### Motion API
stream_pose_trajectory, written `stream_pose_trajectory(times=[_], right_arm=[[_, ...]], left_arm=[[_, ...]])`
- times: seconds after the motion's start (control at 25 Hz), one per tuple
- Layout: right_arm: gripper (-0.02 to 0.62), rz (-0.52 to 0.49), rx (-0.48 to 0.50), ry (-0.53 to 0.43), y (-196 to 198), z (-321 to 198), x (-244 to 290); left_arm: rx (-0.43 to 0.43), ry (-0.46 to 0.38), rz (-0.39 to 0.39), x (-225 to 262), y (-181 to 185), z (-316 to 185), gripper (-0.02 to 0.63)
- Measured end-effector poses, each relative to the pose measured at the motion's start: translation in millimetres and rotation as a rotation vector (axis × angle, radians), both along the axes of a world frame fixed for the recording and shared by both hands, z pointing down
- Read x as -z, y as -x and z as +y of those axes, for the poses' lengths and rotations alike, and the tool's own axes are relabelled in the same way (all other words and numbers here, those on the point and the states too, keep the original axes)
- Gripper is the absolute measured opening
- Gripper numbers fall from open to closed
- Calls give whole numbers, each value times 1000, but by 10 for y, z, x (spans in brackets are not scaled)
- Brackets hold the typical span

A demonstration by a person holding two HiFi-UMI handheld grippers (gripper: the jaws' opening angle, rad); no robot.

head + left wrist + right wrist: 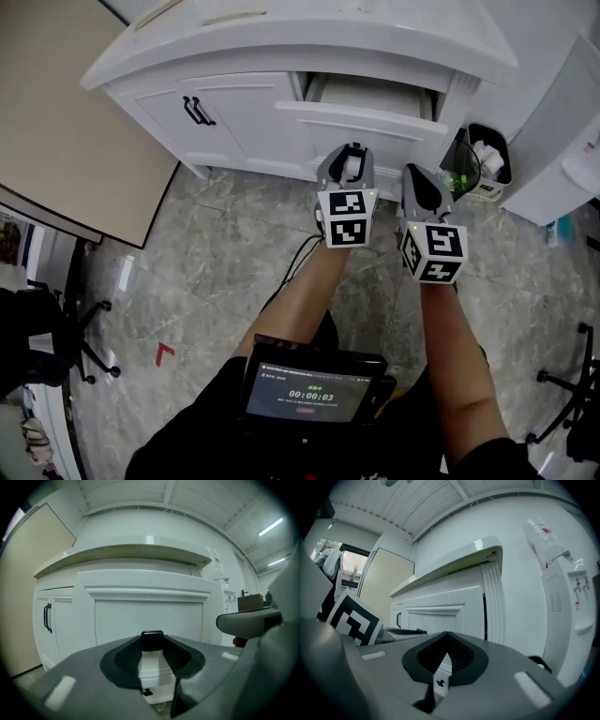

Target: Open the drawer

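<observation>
White drawer (367,120) ajar, black handle (152,640) clamped in left gripper (350,161) jaws; right gripper (418,178) closed, empty

Chunky grey plastic left gripper (348,161) and right gripper (419,184), black-and-white marker cubes (345,217) on top, thin black cable (298,255) off left one, black clothes (187,441), chest-mounted screen (309,394) showing timer.

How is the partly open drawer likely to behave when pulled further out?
The drawer has a thick moulded front, so it probably won't flex. Sitting partly out of the cabinet, it likely slides straight rather than tipping. The small black handle held by the left gripper may slip.
</observation>
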State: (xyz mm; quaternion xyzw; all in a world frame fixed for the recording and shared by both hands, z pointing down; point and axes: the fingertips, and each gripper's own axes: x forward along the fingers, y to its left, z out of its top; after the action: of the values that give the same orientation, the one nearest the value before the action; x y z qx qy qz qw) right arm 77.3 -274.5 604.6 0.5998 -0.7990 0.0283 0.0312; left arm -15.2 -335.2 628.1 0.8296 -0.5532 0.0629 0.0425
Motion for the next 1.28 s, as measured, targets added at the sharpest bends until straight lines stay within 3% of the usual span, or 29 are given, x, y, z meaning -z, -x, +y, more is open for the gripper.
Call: stream_pose_trajectory(times=[0.36, 1.28], right_arm=[[25, -9, 18, -46, 125, 231, 184], [25, -40, 42, -7, 178, 487, 317]], left_arm=[[16, -13, 14, 9, 93, 292, 143], [24, 32, 46, 180, 138, 669, 136]])
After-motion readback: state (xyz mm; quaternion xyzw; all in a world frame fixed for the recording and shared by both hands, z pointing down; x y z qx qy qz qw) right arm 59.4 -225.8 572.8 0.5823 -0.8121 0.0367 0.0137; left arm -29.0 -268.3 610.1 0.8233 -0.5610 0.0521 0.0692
